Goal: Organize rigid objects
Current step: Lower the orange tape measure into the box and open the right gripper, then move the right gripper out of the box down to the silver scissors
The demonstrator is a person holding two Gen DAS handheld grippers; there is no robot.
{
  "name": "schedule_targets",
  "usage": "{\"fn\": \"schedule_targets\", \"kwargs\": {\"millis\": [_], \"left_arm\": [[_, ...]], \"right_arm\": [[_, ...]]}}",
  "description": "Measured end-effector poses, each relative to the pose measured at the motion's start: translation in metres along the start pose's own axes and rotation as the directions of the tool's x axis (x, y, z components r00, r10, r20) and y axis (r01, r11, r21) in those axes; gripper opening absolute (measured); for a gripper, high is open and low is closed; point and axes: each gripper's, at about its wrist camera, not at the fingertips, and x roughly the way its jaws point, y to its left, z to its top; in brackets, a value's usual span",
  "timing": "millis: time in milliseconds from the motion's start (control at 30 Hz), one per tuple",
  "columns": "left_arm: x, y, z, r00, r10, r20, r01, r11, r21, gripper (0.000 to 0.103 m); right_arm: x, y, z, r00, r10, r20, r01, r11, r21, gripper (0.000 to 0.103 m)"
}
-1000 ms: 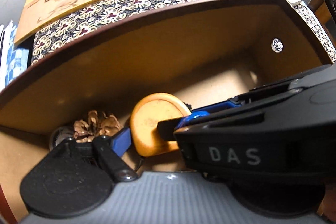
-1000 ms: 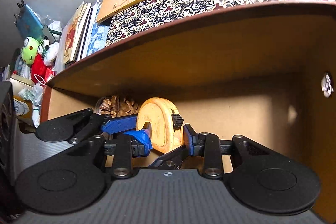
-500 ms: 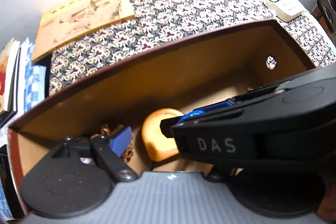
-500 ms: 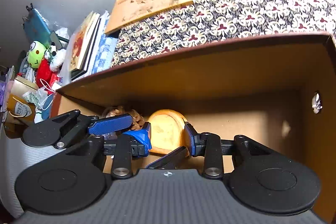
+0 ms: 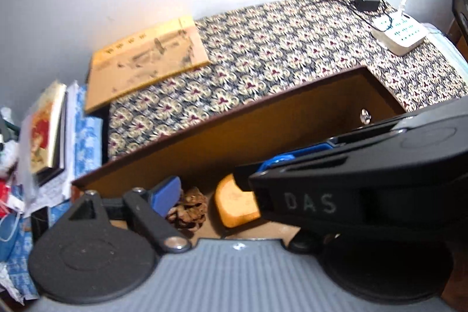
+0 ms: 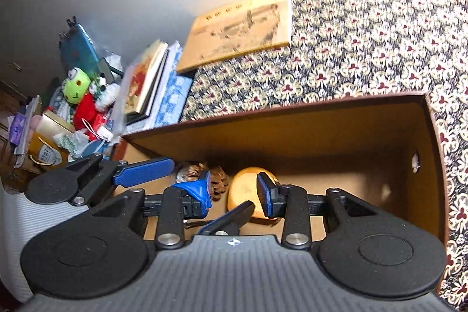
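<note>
**Inspector:** State your position and what is stowed.

**Operator:** I hold both grippers above the near edge of the open drawer (image 6: 292, 136), which stands pulled out from under the patterned tabletop (image 6: 365, 48). Inside, at the near left, the yellow tape measure (image 6: 244, 192) lies on the drawer floor, with a pine cone (image 6: 219, 183) just beside it on the left. I judge both to be put away.

**Inspector:** Gripper condition?

**Operator:** My right gripper (image 6: 234, 190) is spread and holds nothing; its fingers hang over the tape measure without pinching it. My left gripper (image 5: 210, 192) shows one blue finger at the left; the other is hidden behind the right gripper's body, so I cannot tell its state.

**Inspector:** What remains?

**Operator:** The right half of the drawer is bare. On the table, a book (image 6: 239, 28) lies at the far left, and a power strip (image 5: 400, 31) at the far right. In my judgement, the drawer has yet to be closed; whether more items belong inside, I cannot say.
</note>
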Motion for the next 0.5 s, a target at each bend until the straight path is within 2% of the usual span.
{"fn": "schedule_targets", "kwargs": {"millis": [267, 500], "left_arm": [[-0.033, -0.009, -0.008, 0.995, 0.09, 0.038, -0.088, 0.995, -0.056, 0.075], [-0.074, -0.032, -0.023, 0.983, 0.156, 0.091, -0.148, 0.985, -0.092, 0.076]], "right_arm": [[-0.037, 0.01, -0.014, 0.998, 0.021, 0.062, -0.016, 0.997, -0.069, 0.019], [-0.073, 0.012, -0.033, 0.991, 0.05, 0.121, -0.036, 0.993, -0.115, 0.019]]}}
